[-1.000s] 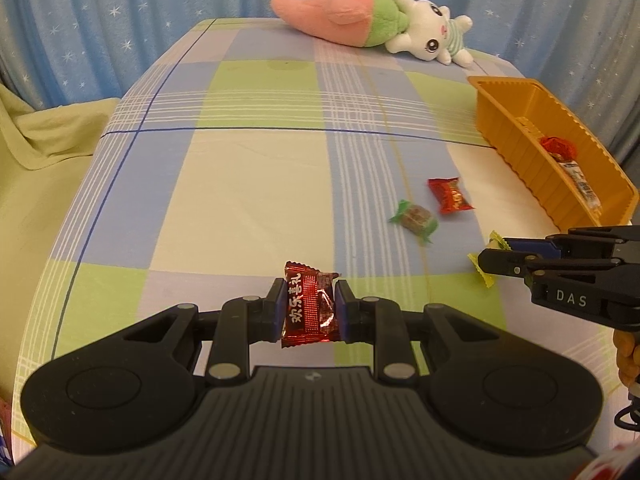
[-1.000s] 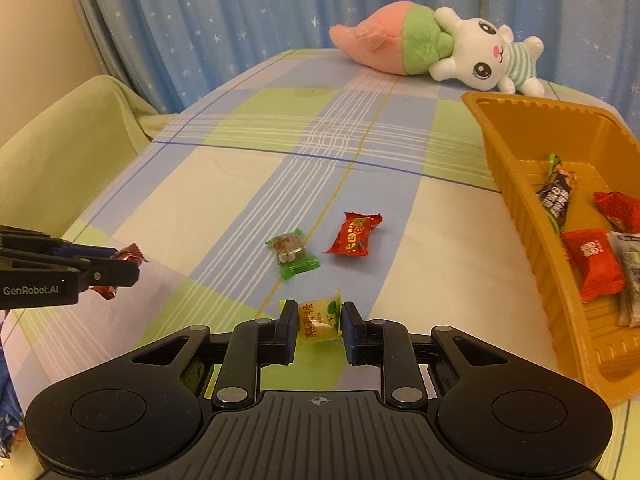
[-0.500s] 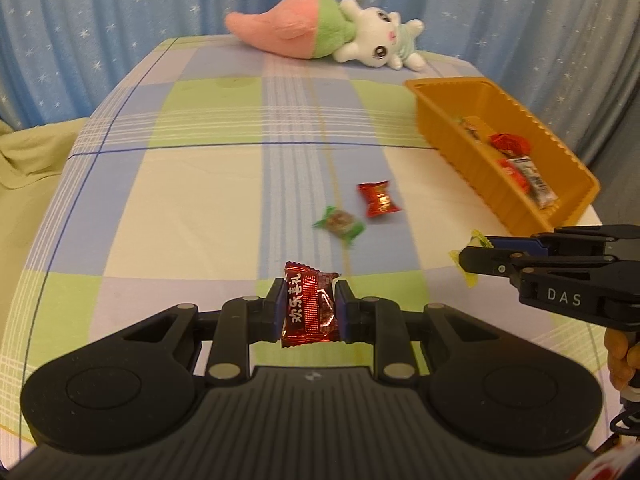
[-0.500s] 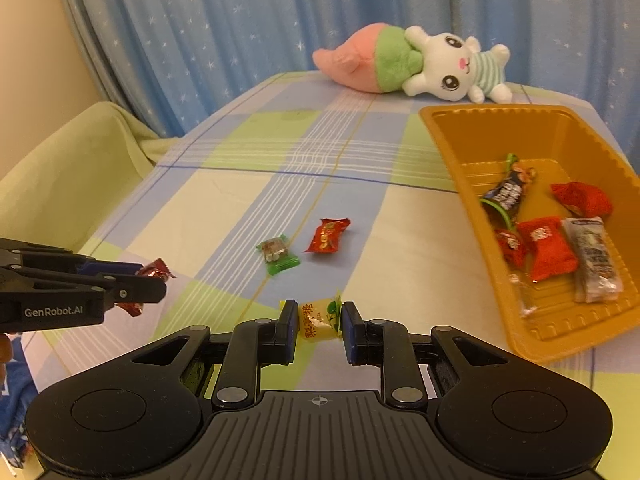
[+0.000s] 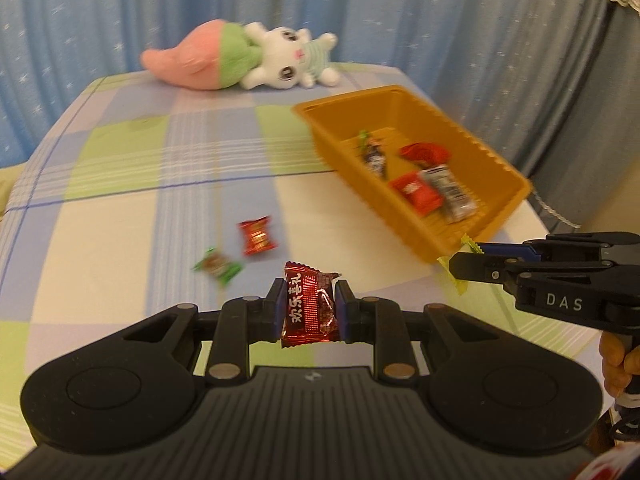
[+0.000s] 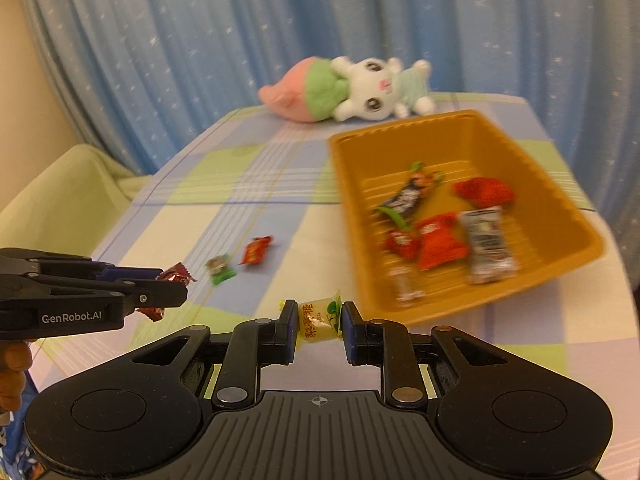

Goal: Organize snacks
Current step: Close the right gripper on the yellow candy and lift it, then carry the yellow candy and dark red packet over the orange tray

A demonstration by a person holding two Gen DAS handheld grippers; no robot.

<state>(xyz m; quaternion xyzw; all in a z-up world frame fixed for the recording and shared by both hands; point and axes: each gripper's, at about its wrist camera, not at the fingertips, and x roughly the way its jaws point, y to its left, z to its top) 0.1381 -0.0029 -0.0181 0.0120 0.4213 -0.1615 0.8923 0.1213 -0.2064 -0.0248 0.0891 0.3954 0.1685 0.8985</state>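
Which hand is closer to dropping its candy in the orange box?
Right. The right tool holds its yellow candy just beside the orange plastic box; the left tool, gripping a dark red candy, sits farther away.

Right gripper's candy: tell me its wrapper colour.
Pale yellow with a green patch; the candy shows best in the right wrist view.

Left gripper [image 5: 310, 308] clamped on a dark red candy [image 5: 309, 307], held above the checked cloth [image 5: 120, 208]; right gripper [image 5: 460, 266] at right edge, pinching a yellow candy [image 5: 468, 246] just beside the orange tray [image 5: 400, 98]; tray holds several wrapped snacks; red candy [image 5: 258, 235] and green candy [image 5: 218, 266] lie close together on cloth; plush toy [image 5: 240, 56] at far end by blue curtain [image 5: 400, 12].
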